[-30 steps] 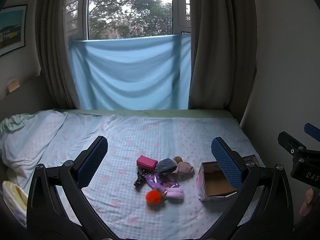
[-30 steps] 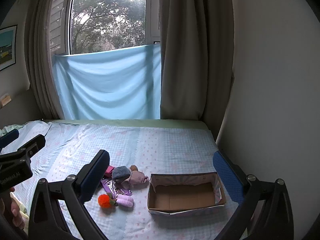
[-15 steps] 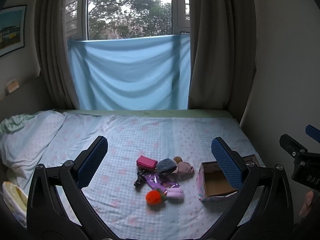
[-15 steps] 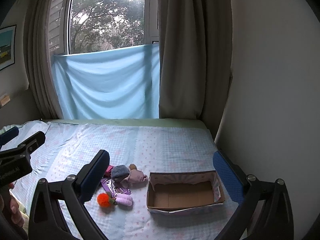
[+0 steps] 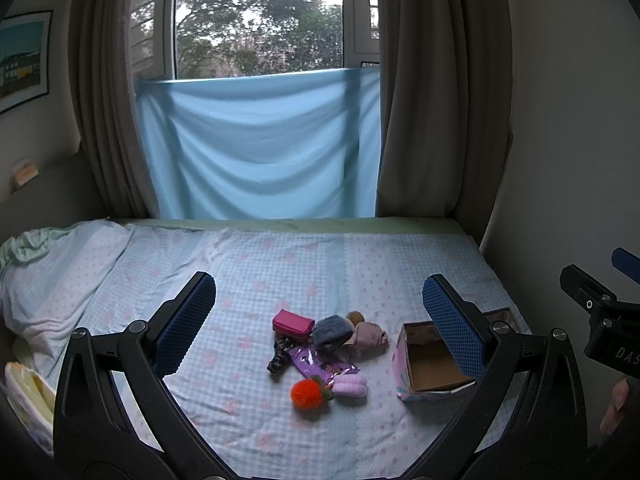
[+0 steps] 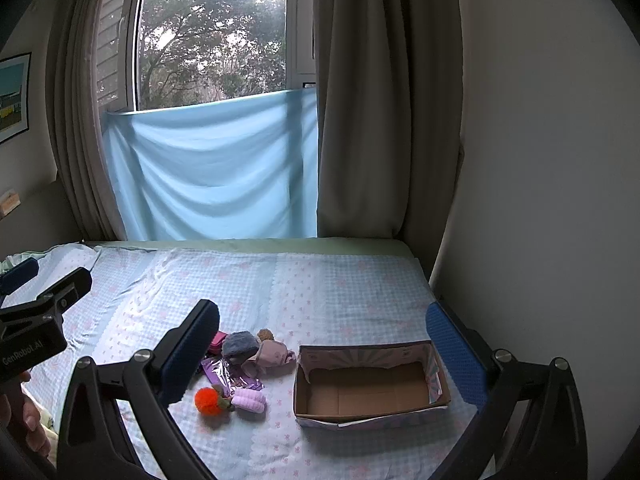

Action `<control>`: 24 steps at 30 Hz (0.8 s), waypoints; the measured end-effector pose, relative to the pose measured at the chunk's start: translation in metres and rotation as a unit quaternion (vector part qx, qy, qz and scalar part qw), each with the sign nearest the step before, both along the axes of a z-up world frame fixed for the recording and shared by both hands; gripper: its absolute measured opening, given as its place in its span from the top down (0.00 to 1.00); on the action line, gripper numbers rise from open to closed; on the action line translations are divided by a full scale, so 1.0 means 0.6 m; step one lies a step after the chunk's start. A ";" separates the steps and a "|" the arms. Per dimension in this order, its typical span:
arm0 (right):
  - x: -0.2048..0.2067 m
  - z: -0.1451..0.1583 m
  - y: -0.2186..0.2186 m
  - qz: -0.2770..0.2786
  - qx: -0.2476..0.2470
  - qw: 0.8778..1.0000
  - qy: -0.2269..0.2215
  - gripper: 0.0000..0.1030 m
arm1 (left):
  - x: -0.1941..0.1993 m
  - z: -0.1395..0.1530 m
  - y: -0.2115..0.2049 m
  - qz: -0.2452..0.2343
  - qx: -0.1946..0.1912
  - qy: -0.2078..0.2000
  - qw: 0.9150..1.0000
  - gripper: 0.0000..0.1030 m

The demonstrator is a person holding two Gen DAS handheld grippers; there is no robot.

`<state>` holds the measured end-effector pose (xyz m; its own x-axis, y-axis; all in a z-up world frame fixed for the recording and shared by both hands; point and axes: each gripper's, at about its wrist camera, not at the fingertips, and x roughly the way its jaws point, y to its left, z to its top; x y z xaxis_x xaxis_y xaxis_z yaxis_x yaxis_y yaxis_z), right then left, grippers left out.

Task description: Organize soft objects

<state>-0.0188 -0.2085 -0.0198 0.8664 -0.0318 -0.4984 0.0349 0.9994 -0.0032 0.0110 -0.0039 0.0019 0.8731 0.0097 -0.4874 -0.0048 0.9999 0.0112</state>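
The left claw [image 5: 320,316] hangs above the bed [image 5: 280,264] with its two blue-padded fingers [image 5: 188,316] spread wide and nothing between them. The right claw [image 6: 320,344] is equally wide open and empty.

Between the left claw's fingers, at about 6 o'clock in its view, lies a small heap of soft things: a pink pouch [image 5: 291,322], a blue-grey knitted piece [image 5: 332,331], a pale pink plush [image 5: 370,337] with a brown pompom [image 5: 353,317], a shiny purple packet [image 5: 320,364], a dark braided band [image 5: 280,355], a fuzzy orange ball [image 5: 307,394] and a lilac ribbed plush [image 5: 350,385]. Just beside the heap, at 3 o'clock of it, stands an open cardboard box [image 5: 404,364] with a pastel printed outside.

The bed wears a light blue checked sheet with pink flowers, rumpled at 9 o'clock. Behind it a blue cloth [image 5: 260,144] hangs across the window [image 5: 256,20], flanked by brown curtains [image 5: 436,92]; a framed picture [image 5: 24,60] hangs at 10 o'clock.

Only the right view shows the box's [image 6: 372,416] whole bare brown inside; there the left claw's finger partly hides the pouch. Each view catches the other claw's edge.
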 end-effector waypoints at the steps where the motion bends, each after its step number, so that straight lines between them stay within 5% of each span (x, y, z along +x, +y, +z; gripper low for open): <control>1: 0.000 0.000 0.001 0.000 0.001 1.000 0.000 0.00 | 0.001 0.000 0.000 0.000 0.000 0.001 1.000 0.00; 17: 0.005 0.003 0.003 0.007 0.002 1.000 0.008 0.00 | 0.019 0.001 0.019 0.012 -0.016 0.018 1.000 0.00; 24: 0.033 -0.019 0.020 0.043 0.004 0.999 0.023 0.00 | 0.054 -0.054 0.072 0.018 -0.029 0.058 0.998 0.00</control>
